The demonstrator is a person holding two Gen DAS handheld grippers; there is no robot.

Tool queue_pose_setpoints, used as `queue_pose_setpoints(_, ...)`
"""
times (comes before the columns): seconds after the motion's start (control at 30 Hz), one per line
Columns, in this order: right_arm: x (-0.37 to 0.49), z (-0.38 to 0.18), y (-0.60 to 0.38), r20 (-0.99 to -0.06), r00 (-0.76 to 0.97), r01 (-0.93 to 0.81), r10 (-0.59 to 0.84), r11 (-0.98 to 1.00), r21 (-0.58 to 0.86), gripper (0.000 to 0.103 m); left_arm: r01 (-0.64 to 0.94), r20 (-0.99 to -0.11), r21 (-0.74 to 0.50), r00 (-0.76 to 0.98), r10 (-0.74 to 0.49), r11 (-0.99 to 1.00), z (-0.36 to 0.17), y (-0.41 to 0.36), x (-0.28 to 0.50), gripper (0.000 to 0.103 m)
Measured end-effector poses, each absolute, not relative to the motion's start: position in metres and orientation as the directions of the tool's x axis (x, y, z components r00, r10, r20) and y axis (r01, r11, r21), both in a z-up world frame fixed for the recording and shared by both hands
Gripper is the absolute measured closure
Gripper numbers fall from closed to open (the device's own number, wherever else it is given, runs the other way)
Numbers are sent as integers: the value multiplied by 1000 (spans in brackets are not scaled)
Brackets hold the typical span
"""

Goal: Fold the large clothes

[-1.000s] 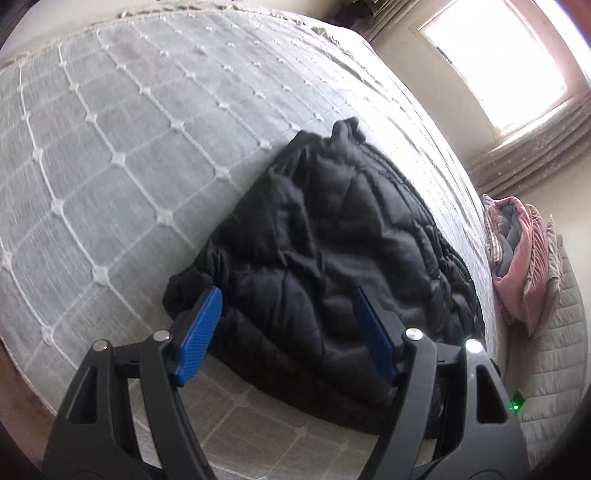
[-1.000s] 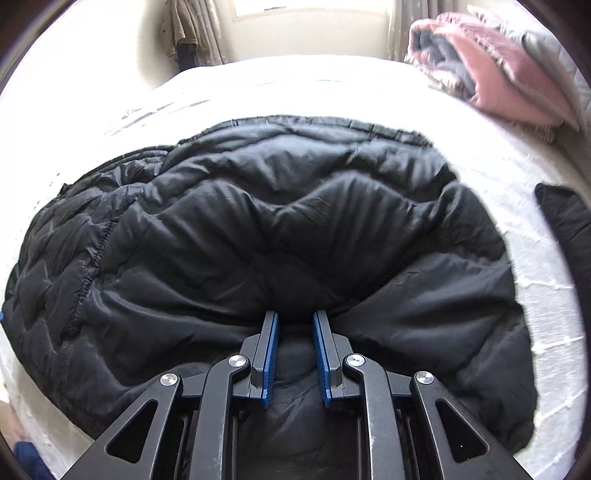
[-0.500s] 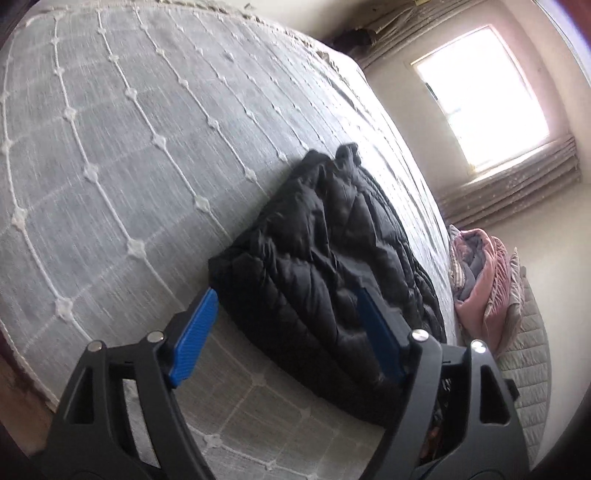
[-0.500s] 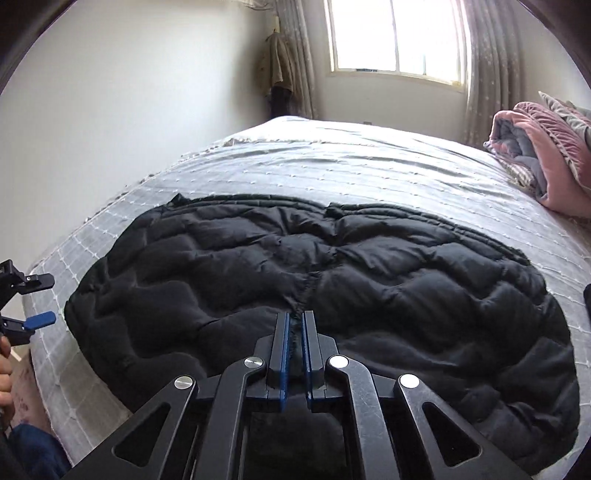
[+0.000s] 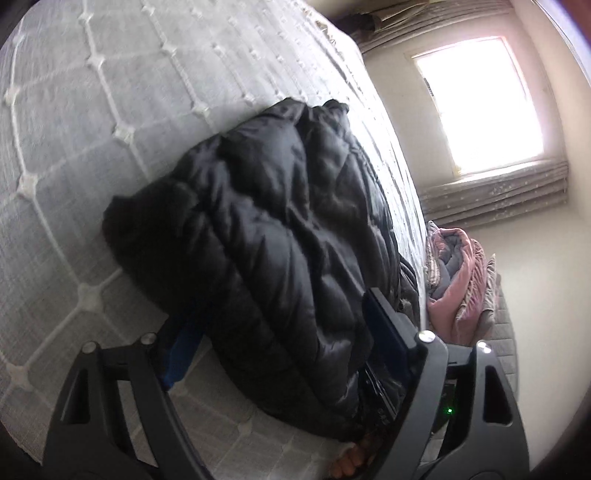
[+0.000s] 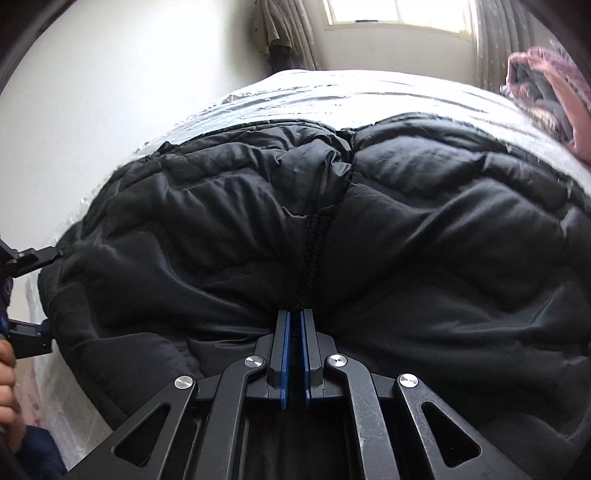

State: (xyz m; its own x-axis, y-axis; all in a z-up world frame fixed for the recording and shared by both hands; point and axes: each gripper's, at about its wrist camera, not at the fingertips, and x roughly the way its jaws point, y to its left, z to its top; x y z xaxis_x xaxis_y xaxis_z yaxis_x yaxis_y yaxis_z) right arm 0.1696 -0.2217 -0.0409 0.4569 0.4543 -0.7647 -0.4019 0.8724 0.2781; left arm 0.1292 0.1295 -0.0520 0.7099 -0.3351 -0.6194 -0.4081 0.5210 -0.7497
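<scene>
A black quilted puffer jacket (image 6: 406, 229) lies spread on the bed, bunched along a middle seam. My right gripper (image 6: 294, 317) is shut on the jacket's near edge, with dark fabric pinched between its blue pads. My left gripper (image 5: 280, 310) stands wide, its fingers on either side of the jacket's (image 5: 280, 206) puffy end; I see no squeeze on the fabric. The right wrist view shows that left gripper (image 6: 54, 290) at the jacket's left end, held by a hand (image 6: 7, 391).
The bed has a grey bedspread (image 5: 92, 110) stitched in white diamonds. A pink and grey folded blanket (image 5: 458, 280) sits at its far side. A bright window (image 6: 395, 11) with curtains and a white wall lie beyond. Fingers (image 5: 351, 461) show under the jacket's near edge.
My right gripper closed fully on the jacket's edge and the fabric bunched up toward it. My left gripper came in low until its fingers straddle the jacket's end.
</scene>
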Motion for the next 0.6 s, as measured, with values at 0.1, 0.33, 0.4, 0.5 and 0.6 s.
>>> queue_pose_setpoints(0.1, 177, -41, -230, -750, 412, -376, 517, 847, 376, 100, -417, -662, -672, 709, -244, 611, -42, 117, 133, 52)
queue_pose_setpoints(0.33, 162, 3, -256, -677, 468, -334, 568, 823, 460, 96, -427, -650, -703, 711, -269, 569, -51, 123, 141, 45)
queue_pose_setpoints(0.4, 154, 15, -268, -664, 508, -331, 549, 836, 437, 96, -424, -624, -734, 730, -279, 531, -52, 128, 140, 48)
queue_pose_setpoints(0.5, 151, 17, -287, -664, 517, -293, 540, 841, 456, 96, -397, -601, -721, 766, -228, 568, -41, 123, 135, 78)
queue_pose_setpoints(0.6, 150, 9, -295, -674, 501, -260, 543, 837, 481, 95, -319, -537, -703, 824, -181, 636, -11, 112, 130, 84)
